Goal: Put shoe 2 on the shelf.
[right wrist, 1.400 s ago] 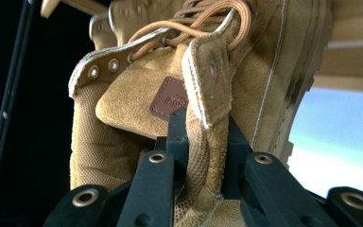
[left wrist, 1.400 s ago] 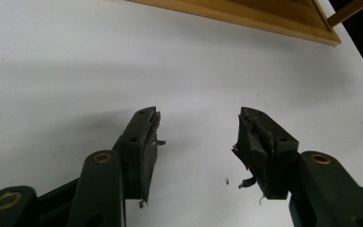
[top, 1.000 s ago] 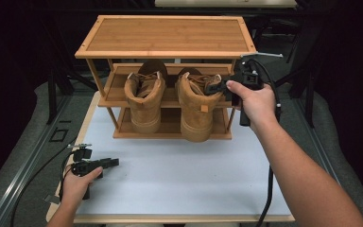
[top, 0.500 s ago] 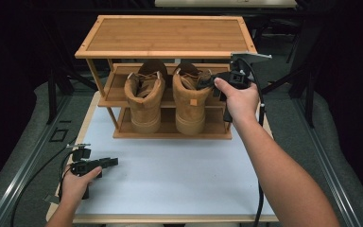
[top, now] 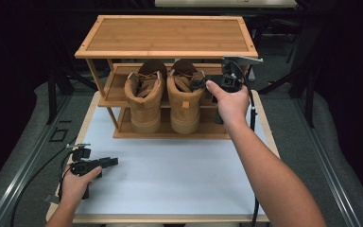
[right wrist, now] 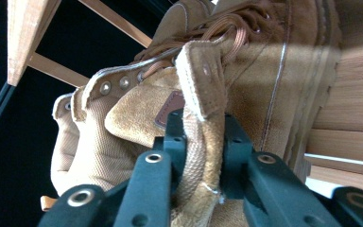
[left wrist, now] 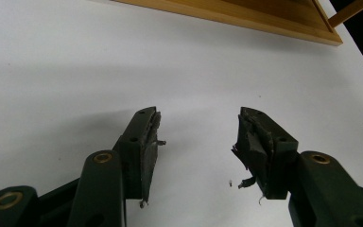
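Observation:
Two tan suede boots stand side by side on the middle shelf of a bamboo shoe rack [top: 165, 35], heels toward me. My right gripper [top: 201, 85] reaches in from the right at the right boot [top: 184, 101]. In the right gripper view its jaws [right wrist: 203, 123] straddle the padded collar of that boot [right wrist: 264, 71]; they have just been opening, and the collar still fills the gap and touches both pads. The left boot [top: 144, 99] stands free beside it. My left gripper [top: 111, 161] rests on the white board at the front left, open with nothing between its fingers [left wrist: 196, 127].
The white board [top: 170, 165] covers the table in front of the rack. The rack's bottom shelf [top: 123, 131] and its front edge [left wrist: 246, 19] lie beyond the left gripper. Cables trail off the table at the left and right edges. Dark floor surrounds the table.
My right hand has slid left and slightly down along the shelf, bringing the right boot up against the left boot. The left hand has stayed where it was.

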Available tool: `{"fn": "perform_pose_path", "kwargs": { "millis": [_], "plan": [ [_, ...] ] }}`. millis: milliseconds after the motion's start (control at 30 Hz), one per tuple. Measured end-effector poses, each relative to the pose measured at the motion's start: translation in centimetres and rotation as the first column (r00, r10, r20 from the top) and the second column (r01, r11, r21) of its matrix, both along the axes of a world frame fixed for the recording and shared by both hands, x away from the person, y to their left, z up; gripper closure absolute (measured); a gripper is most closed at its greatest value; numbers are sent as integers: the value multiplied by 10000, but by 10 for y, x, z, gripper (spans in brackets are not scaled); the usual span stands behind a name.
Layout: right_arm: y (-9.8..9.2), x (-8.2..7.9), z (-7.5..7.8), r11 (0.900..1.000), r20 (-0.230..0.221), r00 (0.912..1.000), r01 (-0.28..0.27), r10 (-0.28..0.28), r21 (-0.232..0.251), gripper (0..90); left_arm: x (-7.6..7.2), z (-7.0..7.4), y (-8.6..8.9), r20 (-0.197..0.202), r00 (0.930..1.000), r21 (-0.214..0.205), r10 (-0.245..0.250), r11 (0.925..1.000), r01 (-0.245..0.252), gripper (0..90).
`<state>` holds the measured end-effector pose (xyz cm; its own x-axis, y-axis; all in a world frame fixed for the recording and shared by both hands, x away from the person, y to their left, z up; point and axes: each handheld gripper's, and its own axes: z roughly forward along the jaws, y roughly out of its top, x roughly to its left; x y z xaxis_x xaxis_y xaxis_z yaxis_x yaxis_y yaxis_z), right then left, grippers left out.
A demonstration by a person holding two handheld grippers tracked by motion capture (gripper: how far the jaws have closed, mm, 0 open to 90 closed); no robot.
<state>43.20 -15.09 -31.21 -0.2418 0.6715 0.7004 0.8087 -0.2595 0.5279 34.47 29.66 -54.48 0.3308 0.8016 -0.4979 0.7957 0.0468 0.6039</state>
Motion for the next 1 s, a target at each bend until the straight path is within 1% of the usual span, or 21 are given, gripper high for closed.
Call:
{"fn": "perform_pose_path", "kwargs": {
  "millis": [100, 200, 233, 267, 300, 333, 367, 467, 533, 600, 633, 667, 700, 767, 800, 833, 867, 900, 933, 967, 1000],
  "plan": [
    [-2, 1, 0, 9998, -196, 9996, -191, 191, 19, 691, 1, 0, -1, 24, 10000, 25, 19, 10000, -19, 483],
    [2, 1, 4, 9990, -211, 9995, -230, 222, -375, 651, 2, 3, -3, 1, 10000, -48, -10, 10000, 10, 483],
    [3, 1, 6, 9985, -242, 9994, -259, 247, -492, 625, 3, 5, -3, 74, 9999, -10, -82, 10000, 82, 484],
    [4, 2, 8, 9981, -313, 9990, -321, 305, -528, 605, 4, 9, -4, 227, 9997, -143, -44, 9999, 47, 486],
    [3, 2, 10, 9978, -403, 9986, -361, 339, -556, 590, 5, 13, -5, 261, 9996, -223, -53, 9997, 59, 487],
    [3, 2, 10, 9980, -411, 9986, -343, 321, -524, 579, 6, 19, -6, 384, 9992, -131, -103, 9999, 109, 487],
    [2, 2, 11, 9981, -447, 9983, -391, 370, -482, 565, 7, 26, -7, 650, 9978, -49, -140, 9999, 143, 489],
    [1, 0, 14, 9976, -452, 9979, -485, 463, -486, 558, 10, 54, -13, 1395, 9895, 301, -373, 9990, 334, 501],
    [-2, -3, 20, 9971, -227, 9989, -431, 417, -630, 558, 13, 75, -17, 1894, 9807, 362, -477, 9985, 416, 512],
    [-6, -6, 23, 9978, -69, 9992, -399, 395, -523, 558, 16, 95, -24, 2340, 9707, 485, -555, 9978, 454, 521],
    [-9, -8, 25, 9980, 24, 9990, -440, 441, -448, 558, 18, 104, -27, 2451, 9676, 373, -602, 9979, 526, 520],
    [-12, -11, 26, 9980, 78, 9986, -526, 529, -337, 558, 21, 111, -30, 2543, 9651, 266, -629, 9980, 580, 520],
    [-17, -14, 28, 9986, 228, 9984, -516, 519, -113, 559, 24, 120, -35, 2682, 9607, 291, -715, 9974, 661, 527],
    [-31, -22, 28, 9977, 556, 9966, -625, 609, 265, 579, 30, 130, -41, 2914, 9537, 635, -741, 9963, 580, 548],
    [-38, -27, 27, 9966, 790, 9951, -635, 592, 530, 590, 33, 135, -44, 3028, 9504, 771, -712, 9958, 500, 581],
    [-44, -33, 24, 9958, 1135, 9922, -589, 508, 694, 637, 37, 138, -47, 3163, 9469, 756, -585, 9965, 363, 623],
    [-49, -38, 19, 9966, 1483, 9881, -508, 408, 648, 677, 42, 141, -51, 3218, 9456, 729, -482, 9970, 260, 656],
    [-53, -42, 13, 9982, 1816, 9830, -367, 277, 464, 710, 46, 144, -55, 3300, 9430, 792, -423, 9967, 170, 684],
    [-54, -44, 5, 9998, 2150, 9766, -121, 89, 140, 750, 51, 146, -60, 3318, 9426, 784, -380, 9968, 126, 706],
    [-54, -42, -6, 9996, 2305, 9730, 137, -72, -266, 775, 56, 147, -64, 3316, 9429, 733, -316, 9973, 77, 727],
    [-51, -37, -19, 9987, 2138, 9769, 161, -56, -478, 798, 60, 149, -69, 3324, 9427, 668, -285, 9977, 66, 752]
  ]
}}
